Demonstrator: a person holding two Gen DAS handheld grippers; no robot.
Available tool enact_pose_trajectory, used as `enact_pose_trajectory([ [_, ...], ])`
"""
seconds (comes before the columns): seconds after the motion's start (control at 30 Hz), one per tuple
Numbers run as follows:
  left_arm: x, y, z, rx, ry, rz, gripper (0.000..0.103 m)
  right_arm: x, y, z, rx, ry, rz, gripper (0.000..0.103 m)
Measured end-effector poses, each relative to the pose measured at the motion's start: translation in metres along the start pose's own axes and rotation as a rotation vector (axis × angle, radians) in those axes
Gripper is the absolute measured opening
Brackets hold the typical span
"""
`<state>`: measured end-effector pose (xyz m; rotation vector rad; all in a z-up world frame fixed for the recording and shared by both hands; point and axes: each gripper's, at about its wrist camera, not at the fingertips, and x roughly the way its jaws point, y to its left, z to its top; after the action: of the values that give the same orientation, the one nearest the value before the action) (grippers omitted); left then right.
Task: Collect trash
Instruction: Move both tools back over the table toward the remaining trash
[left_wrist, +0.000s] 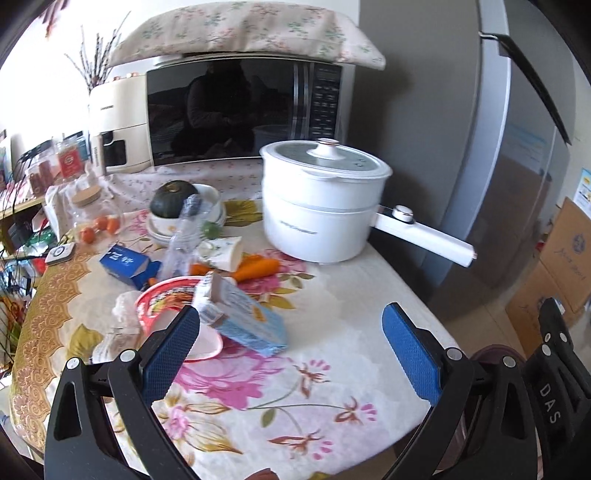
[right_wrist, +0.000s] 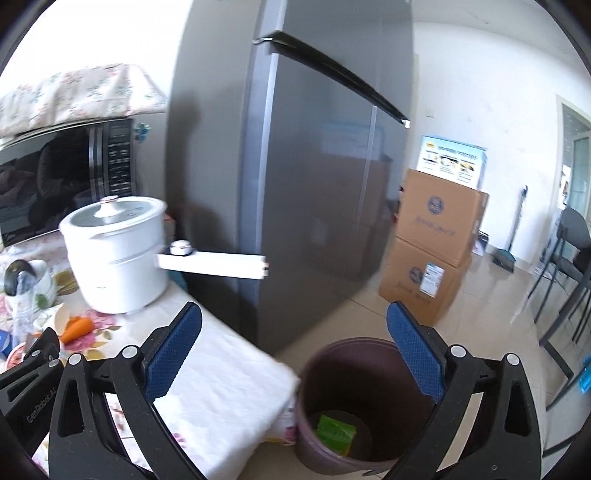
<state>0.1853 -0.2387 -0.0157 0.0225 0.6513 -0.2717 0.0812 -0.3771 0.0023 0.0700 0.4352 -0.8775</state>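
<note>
My left gripper (left_wrist: 291, 325) is open above the flowered tablecloth (left_wrist: 332, 369). Just beyond its left finger lies a light blue carton (left_wrist: 247, 317) leaning on a red-rimmed paper bowl (left_wrist: 166, 299). Farther back lie a dark blue box (left_wrist: 125, 264), a clear plastic bottle (left_wrist: 183, 236) and a white paper cup (left_wrist: 225, 253) on its side. My right gripper (right_wrist: 293, 328) is open with nothing in it, above the table corner and a dark purple bin (right_wrist: 354, 402) on the floor. A green packet (right_wrist: 334, 432) lies in the bin's bottom.
A white electric pot (left_wrist: 321, 199) with a long handle (left_wrist: 424, 240) stands at the table's back right. A microwave (left_wrist: 240, 110), a squash (left_wrist: 173, 197) in stacked bowls and a carrot (left_wrist: 256, 269) are behind. A grey fridge (right_wrist: 295, 166) and cardboard boxes (right_wrist: 436, 236) flank the bin.
</note>
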Motion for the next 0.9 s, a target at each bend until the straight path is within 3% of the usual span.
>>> enact_pose_trajectory([
  [0.43, 0.003, 0.082, 0.008, -0.085, 0.005, 0.12, 0.096, -0.017, 0.075, -0.001, -0.055, 0.003, 0.133, 0.096],
  [0.7, 0.01, 0.113, 0.006, -0.107, 0.032, 0.179, 0.096, -0.029, 0.106, -0.004, -0.081, -0.007, 0.196, 0.096],
  [0.9, 0.017, 0.145, 0.005, -0.136, 0.059, 0.237, 0.096, -0.029, 0.126, -0.006, -0.094, 0.035, 0.25, 0.096],
])
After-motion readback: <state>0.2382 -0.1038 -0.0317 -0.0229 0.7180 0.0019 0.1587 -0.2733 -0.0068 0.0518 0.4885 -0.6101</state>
